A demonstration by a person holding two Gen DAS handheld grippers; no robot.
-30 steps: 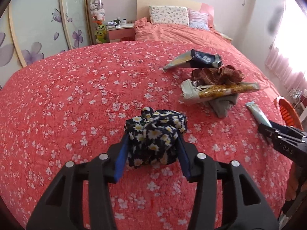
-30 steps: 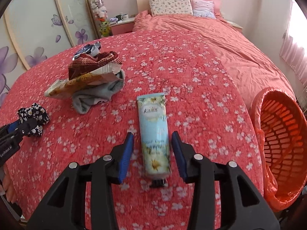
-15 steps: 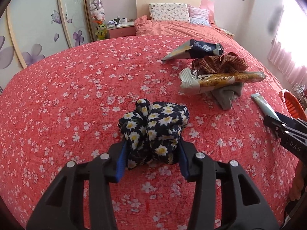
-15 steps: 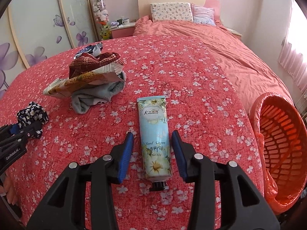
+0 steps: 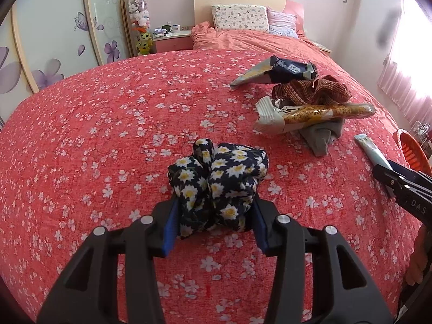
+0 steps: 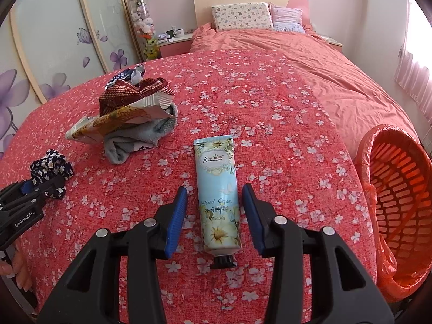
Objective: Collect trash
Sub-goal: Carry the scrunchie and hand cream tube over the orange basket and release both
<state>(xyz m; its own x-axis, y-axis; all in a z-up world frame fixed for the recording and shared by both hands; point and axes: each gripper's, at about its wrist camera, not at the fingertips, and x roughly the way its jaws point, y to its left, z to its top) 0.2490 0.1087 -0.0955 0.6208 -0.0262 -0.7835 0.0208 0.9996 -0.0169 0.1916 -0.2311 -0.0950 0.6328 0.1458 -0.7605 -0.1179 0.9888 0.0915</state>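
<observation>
1. My left gripper (image 5: 214,213) has its blue-padded jaws pressed against both sides of a bunched navy cloth printed with white daisies (image 5: 220,181); the cloth sits on the red bedspread with small white blossoms (image 5: 108,135).
2. My right gripper (image 6: 214,210) stands wide, straddling a pale blue hand cream tube with a black cap (image 6: 218,189). Neither pad touches the tube, which lies flat on the bedspread, cap toward the camera.
3. From the right wrist view, an orange plastic lattice basket lined with an orange bag (image 6: 399,202) stands off the bed edge, to the right of the tube.
4. Left of the tube is a heap: a maroon knitted cloth (image 6: 132,94) on top, a yellow-and-white snack wrapper (image 6: 116,120) beneath it, and a grey crumpled cloth (image 6: 135,143) at the bottom.
5. A dark blue foil snack packet (image 5: 278,71) lies just behind the heap, seen from the left wrist.
6. Two pillows (image 5: 240,17) rest at the headboard beyond.
</observation>
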